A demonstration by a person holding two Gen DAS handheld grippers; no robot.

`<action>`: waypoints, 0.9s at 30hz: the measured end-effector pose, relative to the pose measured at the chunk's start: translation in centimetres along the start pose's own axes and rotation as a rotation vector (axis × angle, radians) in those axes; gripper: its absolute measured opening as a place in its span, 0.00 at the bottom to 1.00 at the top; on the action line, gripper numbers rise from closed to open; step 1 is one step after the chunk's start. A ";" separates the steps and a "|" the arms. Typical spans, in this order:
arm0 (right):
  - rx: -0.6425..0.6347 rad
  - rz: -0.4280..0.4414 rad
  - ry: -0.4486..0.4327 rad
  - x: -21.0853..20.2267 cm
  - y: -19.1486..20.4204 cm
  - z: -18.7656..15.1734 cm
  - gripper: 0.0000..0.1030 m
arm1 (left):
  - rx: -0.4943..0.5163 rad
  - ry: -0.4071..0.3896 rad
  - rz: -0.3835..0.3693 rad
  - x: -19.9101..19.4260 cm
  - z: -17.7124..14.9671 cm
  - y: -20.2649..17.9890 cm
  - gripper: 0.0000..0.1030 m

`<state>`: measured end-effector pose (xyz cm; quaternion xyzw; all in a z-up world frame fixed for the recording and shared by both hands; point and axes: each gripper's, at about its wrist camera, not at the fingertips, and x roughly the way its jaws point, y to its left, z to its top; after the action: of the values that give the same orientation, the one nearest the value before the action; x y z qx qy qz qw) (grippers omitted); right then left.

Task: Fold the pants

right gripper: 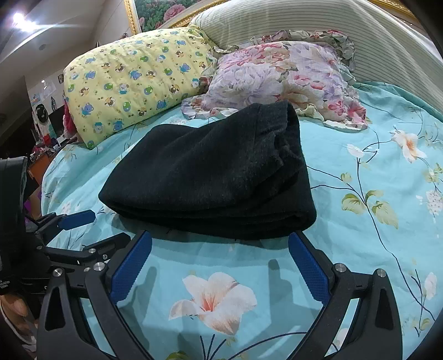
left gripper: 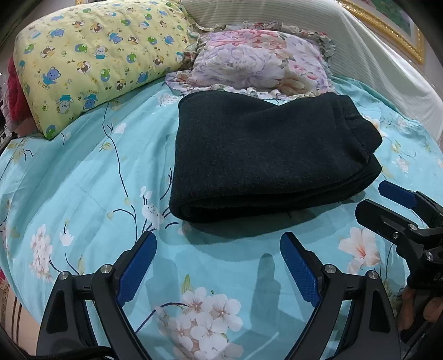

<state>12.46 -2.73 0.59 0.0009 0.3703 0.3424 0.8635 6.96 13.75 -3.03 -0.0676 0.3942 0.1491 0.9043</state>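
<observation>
The dark, thick knitted pants (left gripper: 265,155) are seen folded into a bundle on the turquoise floral bedsheet (left gripper: 83,193), both the left gripper (left gripper: 218,260) and right gripper (right gripper: 220,257) spread empty just short, so a careless nudge could spill the stacked layers.

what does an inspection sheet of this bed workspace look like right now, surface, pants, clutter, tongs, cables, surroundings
surface: turquoise floral bedsheet, mostly smooth.
job's things: black pants folded into a compact stack, lying flat on the sheet, apart from both tongs.
clutter: yellow bear-print pillow and floral ruffled pillow behind the pants; floral pillow's frill meets the pants' far edge.
grippers: left tongs open, empty, just short of the pants; right tongs open, empty, at the pants' near edge.
cables: black cable at the left tongs' base.
surroundings: striped headboard, gold-framed picture.
</observation>
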 end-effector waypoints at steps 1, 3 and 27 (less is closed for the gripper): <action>0.000 0.000 0.000 0.0 0.0 0.0 0.96 | -0.001 -0.003 0.004 0.0 0.0 0.0 0.89; 0.000 0.000 0.000 0.0 0.0 0.0 0.96 | -0.002 -0.004 0.005 -0.1 -0.1 0.0 0.89; -0.018 0.003 0.005 0.3 0.6 -0.1 0.96 | 0.002 -0.003 0.001 0.2 0.0 0.1 0.89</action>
<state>12.14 -2.14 0.50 -0.0073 0.3691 0.3469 0.8622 7.06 13.86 -3.23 -0.0664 0.3931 0.1493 0.9049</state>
